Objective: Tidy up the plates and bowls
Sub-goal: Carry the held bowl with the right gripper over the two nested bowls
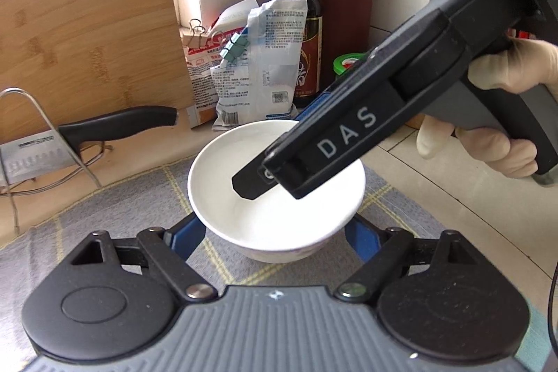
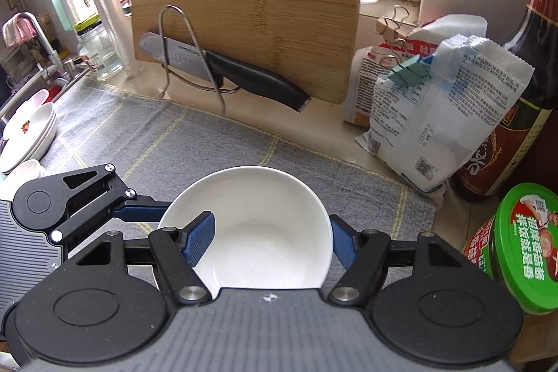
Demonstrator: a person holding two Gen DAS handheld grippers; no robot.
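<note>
Left claw: the left gripper (image 1: pixel 273 227) points down and forward, and its blue fingers (image 1: pixel 190 232) sit on the outside of the bowl (image 1: pixel 296 218), one on each flank. It is half open and clamped on the bowl.
Right claw: the right gripper (image 2: pixel 271 220) comes in steeply from the right, held by a gloved hand (image 1: pixel 495 114). One finger is inside the bowl and the other is outside its wall. The claw is narrow and pinches the rim.
Bowl: white and upright, it sits over the grey checked mat (image 2: pixel 174 142) between both claws. I cannot tell whether it rests on the mat or hangs just above it.
Behind: a wooden cutting board (image 2: pixel 244 6) leans on the wall, and a black-handled knife (image 2: pixel 244 72) sits in a wire rack (image 2: pixel 181 33) in front of it.
Right side: clipped bags (image 2: pixel 436 121), a dark sauce bottle (image 2: pixel 516 110) and a green-lidded jar (image 2: pixel 523 243) crowd close to the bowl.
Left side: stacked plates (image 2: pixel 28 135) sit at the mat's far left edge, near a tap (image 2: pixel 35 33).
Open room: a bare stretch of mat lies between the bowl and the plates.
</note>
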